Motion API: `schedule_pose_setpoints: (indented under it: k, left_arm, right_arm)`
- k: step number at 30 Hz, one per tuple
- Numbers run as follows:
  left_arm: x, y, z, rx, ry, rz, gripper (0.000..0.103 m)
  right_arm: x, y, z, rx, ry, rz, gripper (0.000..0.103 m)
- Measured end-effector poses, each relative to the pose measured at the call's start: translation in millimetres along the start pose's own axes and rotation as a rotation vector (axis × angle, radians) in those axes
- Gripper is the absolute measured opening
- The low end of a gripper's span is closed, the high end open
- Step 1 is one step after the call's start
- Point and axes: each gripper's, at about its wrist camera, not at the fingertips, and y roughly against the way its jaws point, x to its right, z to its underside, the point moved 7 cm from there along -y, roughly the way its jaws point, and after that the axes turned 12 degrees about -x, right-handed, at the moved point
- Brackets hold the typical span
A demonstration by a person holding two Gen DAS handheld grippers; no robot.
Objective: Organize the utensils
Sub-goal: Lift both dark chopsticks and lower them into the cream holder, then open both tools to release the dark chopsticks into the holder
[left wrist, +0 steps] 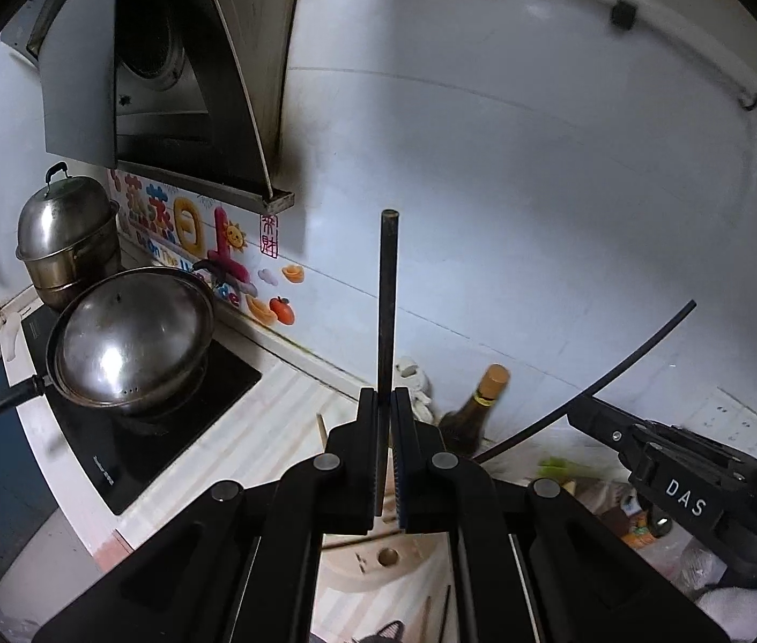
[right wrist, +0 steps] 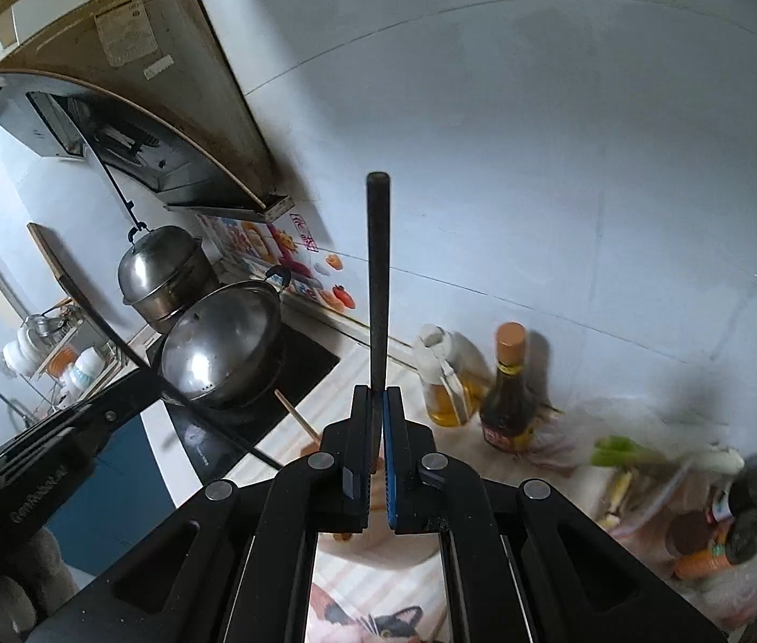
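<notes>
My left gripper is shut on a thin dark utensil handle that stands upright above the counter. My right gripper is shut on a wider black utensil handle, also upright. The working ends of both utensils are hidden behind the jaws. The right gripper body shows at the right of the left wrist view, with its utensil seen as a thin dark curved line. The left gripper body shows at the left of the right wrist view. A wooden stick lies on the counter below.
A lidded wok and a steel steamer pot sit on the black cooktop at left. A range hood hangs above. A dark sauce bottle, an oil bottle, greens and jars crowd the counter right. A wooden board lies below.
</notes>
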Motion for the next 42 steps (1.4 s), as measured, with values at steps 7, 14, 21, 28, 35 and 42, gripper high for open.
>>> schedule_pose_setpoints:
  k: [7,14,21,28,35,42]
  left_arm:
    - [-8,-43,-1,-0.085,-0.011,-0.019,0.000]
    - [-19,-66,3,-0.133,0.018,-0.005,0.000]
    - [-27,-75,1,-0.157,0.031,0.015,0.000]
    - [-45,-74,8,-0.176,0.076,0.000,0.005]
    - [-67,-58,24,-0.114,0.106,-0.099,0.084]
    - [-71,-42,55,-0.080,0.095,-0.161,0.103]
  right_arm:
    - [-6,-50,-12,-0.084,0.029,0.037,0.004]
    - [0,-81,-5,-0.154,0.030,0.051,0.004]
    - [-2,-95,0,-0.201,0.014,0.030,0.004]
    - [-11,-122,12,-0.335,0.057,0.041,0.004]
    - [0,-108,19,-0.322,-0.005,0.037,0.039]
    - [36,-49,45,-0.207,-0.083,0.085,0.071]
